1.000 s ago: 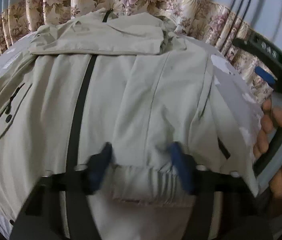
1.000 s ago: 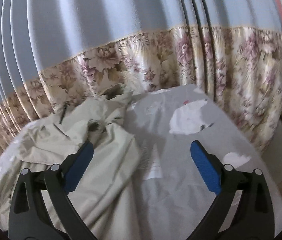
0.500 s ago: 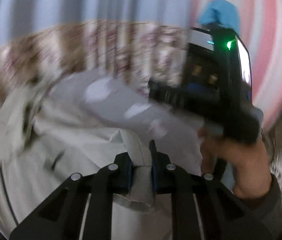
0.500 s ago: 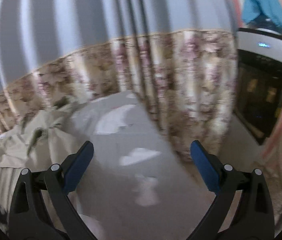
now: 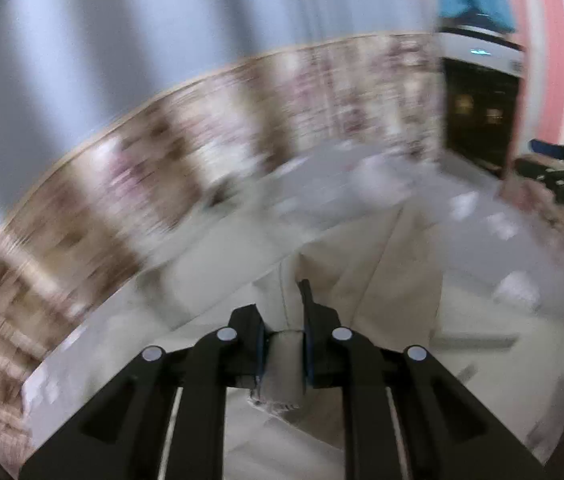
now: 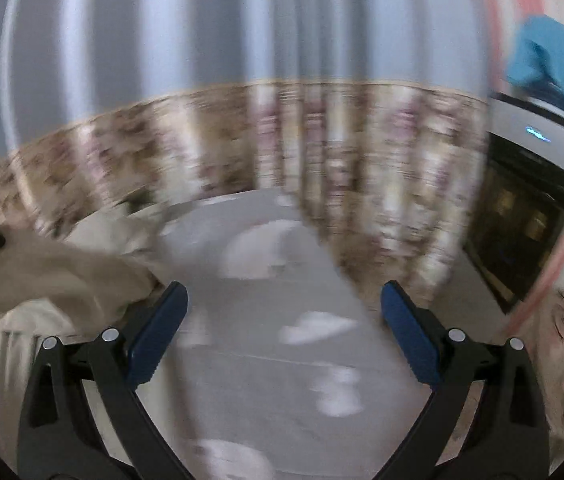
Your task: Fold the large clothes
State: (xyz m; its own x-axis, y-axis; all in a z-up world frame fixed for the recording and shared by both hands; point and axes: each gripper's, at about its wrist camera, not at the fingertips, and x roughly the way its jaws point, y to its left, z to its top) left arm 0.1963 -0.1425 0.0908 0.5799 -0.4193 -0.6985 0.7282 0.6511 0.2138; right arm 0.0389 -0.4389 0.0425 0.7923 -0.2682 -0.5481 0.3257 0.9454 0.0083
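A beige jacket [image 5: 382, 292] lies spread over a grey patterned bed cover [image 5: 494, 232]. My left gripper [image 5: 284, 354] is shut on the jacket's ribbed cuff [image 5: 282, 380], which bunches between the blue pads. The view is blurred with motion. In the right wrist view the jacket [image 6: 54, 276] is a raised heap at the left, and my right gripper [image 6: 282, 332] stands wide open above the bed cover [image 6: 266, 304], with nothing between its fingers. The right gripper's body [image 5: 562, 184] shows at the right edge of the left wrist view.
A curtain [image 6: 242, 60], grey above and floral below, hangs behind the bed. A dark cabinet with a white top [image 6: 530, 176] stands at the right, a blue cloth [image 6: 550, 64] on it. A pink wall [image 5: 558, 40] is beyond.
My left gripper closed on the jacket's cuff and lifted and swung it to the right. My right gripper turned right and rose, staying open.
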